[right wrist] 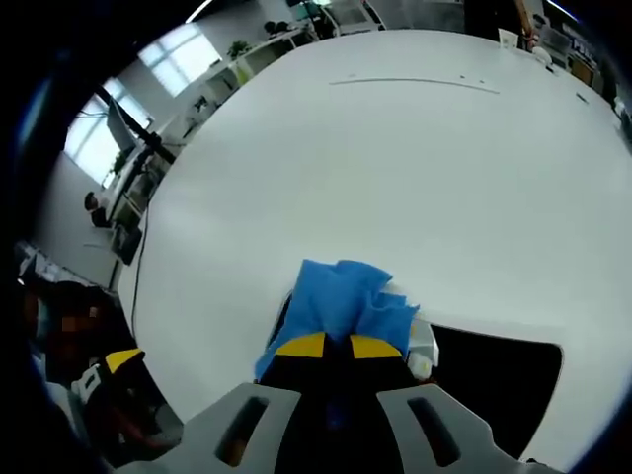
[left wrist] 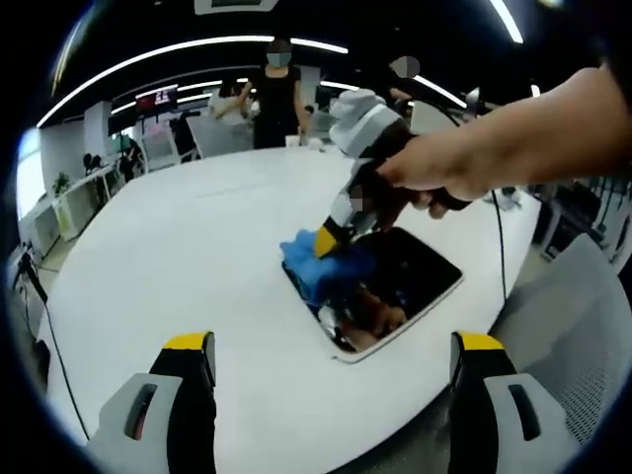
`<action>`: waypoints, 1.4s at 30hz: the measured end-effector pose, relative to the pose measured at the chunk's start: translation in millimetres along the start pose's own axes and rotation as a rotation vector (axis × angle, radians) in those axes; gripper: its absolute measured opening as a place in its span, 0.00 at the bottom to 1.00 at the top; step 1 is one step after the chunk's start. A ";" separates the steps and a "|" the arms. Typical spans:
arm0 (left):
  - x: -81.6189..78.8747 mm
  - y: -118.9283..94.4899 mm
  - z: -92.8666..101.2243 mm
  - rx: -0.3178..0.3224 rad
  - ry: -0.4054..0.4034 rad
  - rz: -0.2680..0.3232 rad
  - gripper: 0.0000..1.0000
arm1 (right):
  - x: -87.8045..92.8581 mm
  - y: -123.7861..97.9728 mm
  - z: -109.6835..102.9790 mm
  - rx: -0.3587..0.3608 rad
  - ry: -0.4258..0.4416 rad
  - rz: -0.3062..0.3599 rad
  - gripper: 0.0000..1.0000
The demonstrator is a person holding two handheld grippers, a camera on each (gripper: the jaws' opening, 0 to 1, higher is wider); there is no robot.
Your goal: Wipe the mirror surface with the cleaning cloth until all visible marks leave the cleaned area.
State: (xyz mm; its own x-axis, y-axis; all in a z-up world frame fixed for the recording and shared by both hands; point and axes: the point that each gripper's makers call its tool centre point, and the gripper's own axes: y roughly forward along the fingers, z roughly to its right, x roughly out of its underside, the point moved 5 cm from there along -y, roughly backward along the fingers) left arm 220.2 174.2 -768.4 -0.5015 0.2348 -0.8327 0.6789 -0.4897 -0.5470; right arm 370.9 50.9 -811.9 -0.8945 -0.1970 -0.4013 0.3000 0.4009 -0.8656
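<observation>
Cloth [right wrist: 341, 296] first: blue, soft and bunched, it sits clamped between the yellow tips of my right gripper [right wrist: 338, 346], whose jaws are drawn together on its near edge. It rests on one end of the mirror [left wrist: 415, 272], a flat rectangular panel with a pale rim lying on the white counter [left wrist: 197, 257]. In the left gripper view I see that same right gripper coming in from the right, a hand [left wrist: 449, 168] wrapped round its body and the cloth pressed down onto the glass.

My left gripper [left wrist: 336, 355] is held back over the near counter, jaws wide apart and holding nothing, well apart from the mirror.

I judge the cloth will be light and limp; it will fold or drag loose unless I keep a good wad of it in the grip, so holding it at the bunched middle seems right, not at a corner. The mirror looks thin, smooth and slippery on this surface, and likely fragile, so I expect it may slide under sideways strokes. Steadying it by its rim would be safer than touching the glass. I cannot make out individual marks on the dark surface from here.
</observation>
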 end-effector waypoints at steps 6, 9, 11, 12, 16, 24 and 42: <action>-0.1 0.2 0.7 0.002 0.017 -0.006 0.99 | 0.6 -1.5 3.1 0.007 0.001 -0.004 0.01; -0.3 0.0 0.3 -0.001 0.016 -0.004 0.99 | 1.0 -2.0 3.2 0.009 -0.004 -0.006 0.01; -0.1 -0.3 -0.2 -0.004 0.013 -0.004 0.99 | 0.7 -2.4 4.1 0.007 -0.005 -0.010 0.01; 0.3 -0.3 -0.8 -0.005 0.013 -0.004 0.99 | 0.3 -3.3 6.4 0.010 -0.002 -0.014 0.01; -0.2 -0.1 -0.3 -0.004 0.031 -0.004 0.99 | 0.0 -4.4 10.2 0.010 0.016 -0.019 0.01; 0.3 0.6 -2.5 -0.012 0.020 0.000 0.99 | 0.4 -4.8 11.0 0.026 -0.008 -0.026 0.01; 0.5 0.6 -2.8 -0.011 0.021 -0.001 0.99 | 2.9 -7.4 13.6 0.044 -0.004 -0.028 0.01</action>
State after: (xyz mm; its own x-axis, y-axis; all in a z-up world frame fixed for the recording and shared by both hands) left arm 221.8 176.4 -769.4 -0.4907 0.2531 -0.8337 0.6845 -0.4800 -0.5486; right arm 370.6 35.2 -810.7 -0.9014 -0.2116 -0.3777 0.2890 0.3554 -0.8889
